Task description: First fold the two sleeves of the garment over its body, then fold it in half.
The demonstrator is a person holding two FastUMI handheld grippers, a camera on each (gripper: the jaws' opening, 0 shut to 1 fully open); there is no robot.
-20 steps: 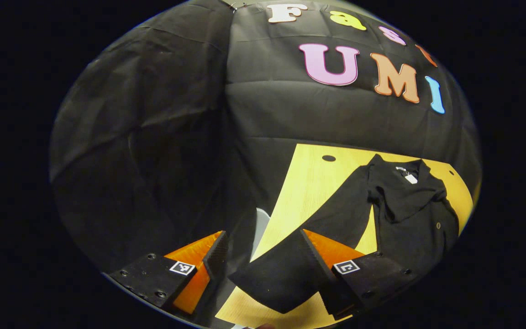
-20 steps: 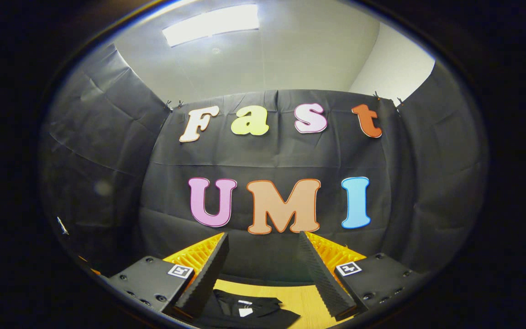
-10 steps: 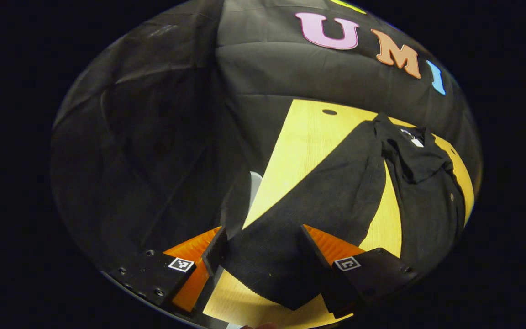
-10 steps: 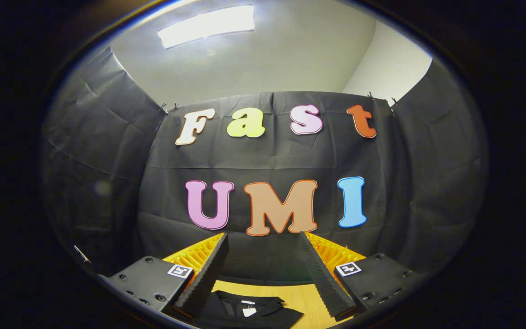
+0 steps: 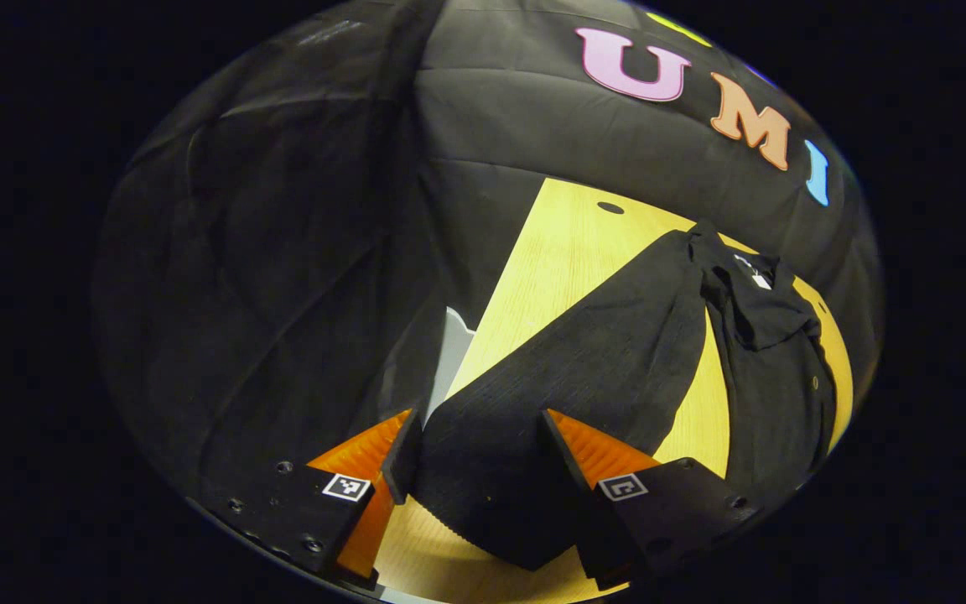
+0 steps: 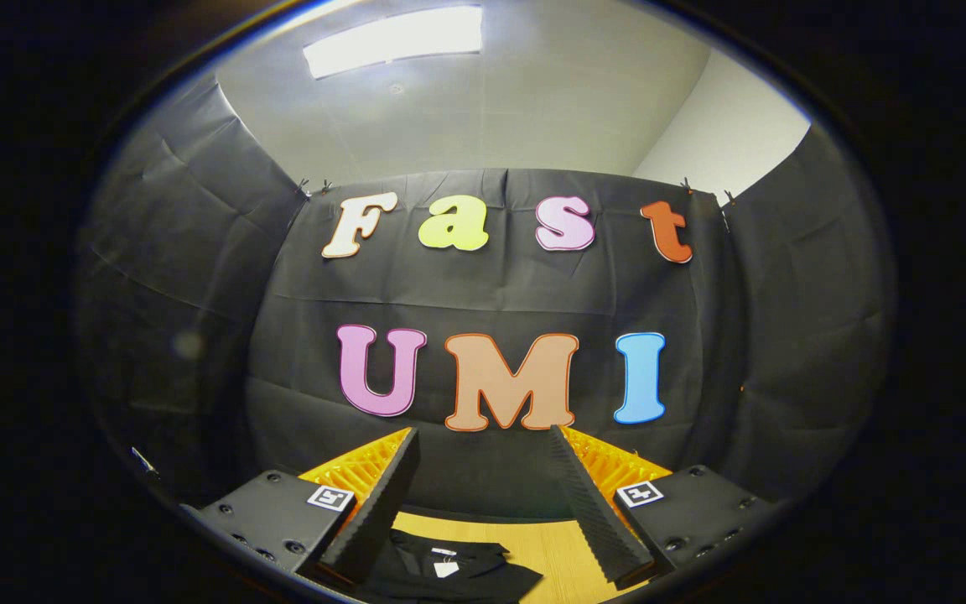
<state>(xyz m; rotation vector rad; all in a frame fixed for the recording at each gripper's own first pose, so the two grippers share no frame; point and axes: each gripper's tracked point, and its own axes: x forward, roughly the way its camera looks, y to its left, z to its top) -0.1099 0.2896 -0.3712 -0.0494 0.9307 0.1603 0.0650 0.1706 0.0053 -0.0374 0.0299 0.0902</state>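
Observation:
A black long-sleeved garment lies on the yellow wooden table, collar and white neck tag toward the far end. One sleeve stretches out from it toward me. Its cuff end lies between the fingers of my left gripper, which is open and straddles the cuff low over the table. In the right gripper view, my right gripper is open and holds nothing, raised and facing the booth wall. Below it I see the garment's collar.
The table's left edge runs just beside the left gripper, with a pale grey patch beyond it. A dark hole marks the table's far end. Black cloth walls close in behind and to the left. A strip of table lies under the right gripper.
The left gripper has dropped and moved forward over the sleeve, so the cuff now sits between its fingers, which stand slightly closer together. The right gripper has barely shifted.

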